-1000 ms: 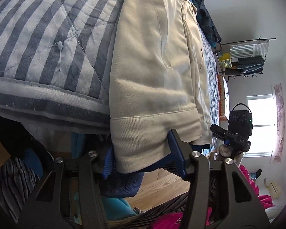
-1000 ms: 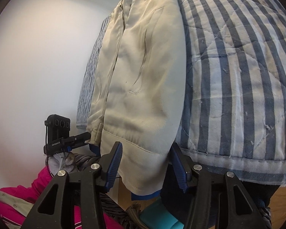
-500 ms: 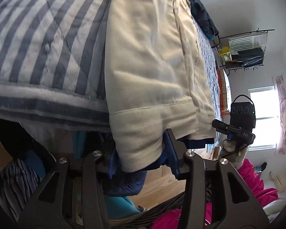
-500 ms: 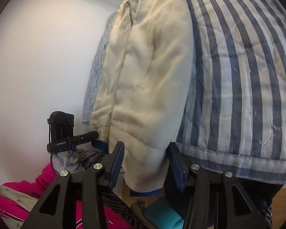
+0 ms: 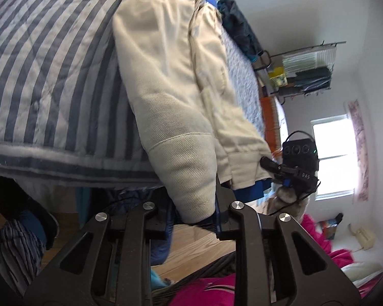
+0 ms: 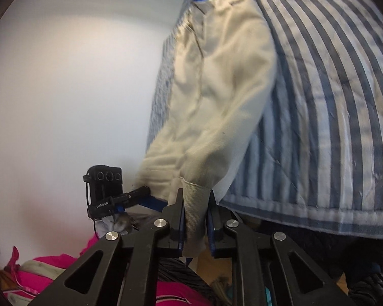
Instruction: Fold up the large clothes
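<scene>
- The cream jacket [image 5: 171, 81] is laid out lengthwise on the bed's striped quilt [image 5: 51, 71], with its ribbed hem band hanging just over the quilt's near edge.
- The left tongs [image 5: 195, 219] have just been closing, and they're now pinching one bottom corner of the hem band, cloth clearly bunched between the pads.
- The right tongs [image 6: 195, 223] have also just been closing and are clamped on the other bottom corner; a strip of the ribbed band stands squeezed between the blue pads.
- Handling guess: the jacket looks soft but thick, probably padded or lined (blue lining peeks out at the hem and collar). It won't crease sharply, and it'll want to spring back open once folded.
- It's likely heavier than a shirt, so a two-corner hold will let the middle sag, and the far part will probably drag on the quilt.
- The fabric looks matte and woven, not slick, so the pads should keep hold fine. Nothing fragile here.
- The hem band is the smart place to grab: it's denser and stitched, so it fills the pads and won't slip out like a single thin layer.
- One risk: a pinch could catch only the outer shell and not the lining. From these views it can't be told whether both layers are caught.
- A pink garment [image 5: 204, 290] lies below on the floor side, well apart from the jacket.
</scene>
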A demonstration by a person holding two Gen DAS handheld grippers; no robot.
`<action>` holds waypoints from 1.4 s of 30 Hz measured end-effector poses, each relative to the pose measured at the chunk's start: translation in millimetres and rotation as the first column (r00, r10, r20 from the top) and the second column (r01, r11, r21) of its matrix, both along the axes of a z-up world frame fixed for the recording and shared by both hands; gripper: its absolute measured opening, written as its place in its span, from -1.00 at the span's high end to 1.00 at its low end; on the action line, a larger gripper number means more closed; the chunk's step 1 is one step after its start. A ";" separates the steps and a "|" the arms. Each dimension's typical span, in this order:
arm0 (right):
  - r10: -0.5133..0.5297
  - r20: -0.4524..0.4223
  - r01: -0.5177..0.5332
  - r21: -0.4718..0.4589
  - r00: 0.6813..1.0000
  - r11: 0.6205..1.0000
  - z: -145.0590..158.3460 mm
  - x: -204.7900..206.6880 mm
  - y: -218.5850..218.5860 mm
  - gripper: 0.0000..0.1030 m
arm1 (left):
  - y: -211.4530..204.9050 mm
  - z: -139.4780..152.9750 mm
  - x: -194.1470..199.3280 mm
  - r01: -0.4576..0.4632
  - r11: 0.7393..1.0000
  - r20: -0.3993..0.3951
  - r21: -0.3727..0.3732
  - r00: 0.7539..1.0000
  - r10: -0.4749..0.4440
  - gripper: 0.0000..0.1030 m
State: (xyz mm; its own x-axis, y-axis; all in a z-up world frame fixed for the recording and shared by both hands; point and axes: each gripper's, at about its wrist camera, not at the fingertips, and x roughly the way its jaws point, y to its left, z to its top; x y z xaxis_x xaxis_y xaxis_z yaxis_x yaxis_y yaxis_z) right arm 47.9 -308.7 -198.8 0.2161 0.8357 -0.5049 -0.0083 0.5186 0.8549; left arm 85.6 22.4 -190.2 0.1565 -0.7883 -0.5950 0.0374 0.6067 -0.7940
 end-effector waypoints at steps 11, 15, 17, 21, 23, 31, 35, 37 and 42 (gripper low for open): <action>-0.077 0.141 0.090 -0.092 0.987 0.992 57.4 63.3 -7.2 0.80 | -8.1 58.4 66.3 -0.038 0.999 0.134 -0.013 0.990 0.040 0.60; -0.108 0.152 0.130 -0.142 0.982 0.981 60.6 98.5 -8.7 0.80 | -16.4 66.7 104.8 -0.066 0.998 0.159 -0.011 0.985 0.067 0.60; -0.129 0.144 0.151 -0.157 0.981 0.976 57.8 117.5 -9.4 0.80 | -19.5 66.8 122.8 -0.082 0.997 0.158 -0.006 0.984 0.082 0.60; -0.160 0.117 0.179 -0.183 0.980 0.967 47.0 148.3 -11.3 0.80 | -24.7 57.9 161.6 -0.096 0.995 0.131 0.003 0.987 0.095 0.60; -0.179 0.090 0.193 -0.186 0.980 0.963 38.2 163.8 -13.0 0.80 | -24.8 51.3 177.4 -0.107 0.994 0.112 0.004 0.988 0.106 0.60; -0.191 0.019 0.190 -0.226 0.981 0.955 1.5 210.2 -9.2 0.80 | -20.6 16.3 223.1 -0.148 0.989 0.017 0.000 0.989 0.148 0.60; -0.173 0.002 0.168 -0.264 0.985 0.950 -14.6 228.5 -1.4 0.80 | -20.7 1.6 234.7 -0.165 0.986 -0.010 0.015 0.986 0.166 0.60; -0.168 -0.005 0.160 -0.276 0.986 0.948 -20.9 233.7 0.6 0.80 | -20.6 -4.7 239.1 -0.167 0.986 -0.019 0.021 0.986 0.168 0.60; -0.180 -0.028 0.167 -0.258 0.983 0.952 -33.5 240.9 0.2 0.78 | -18.3 -15.2 246.5 -0.175 0.984 -0.034 0.025 0.984 0.175 0.60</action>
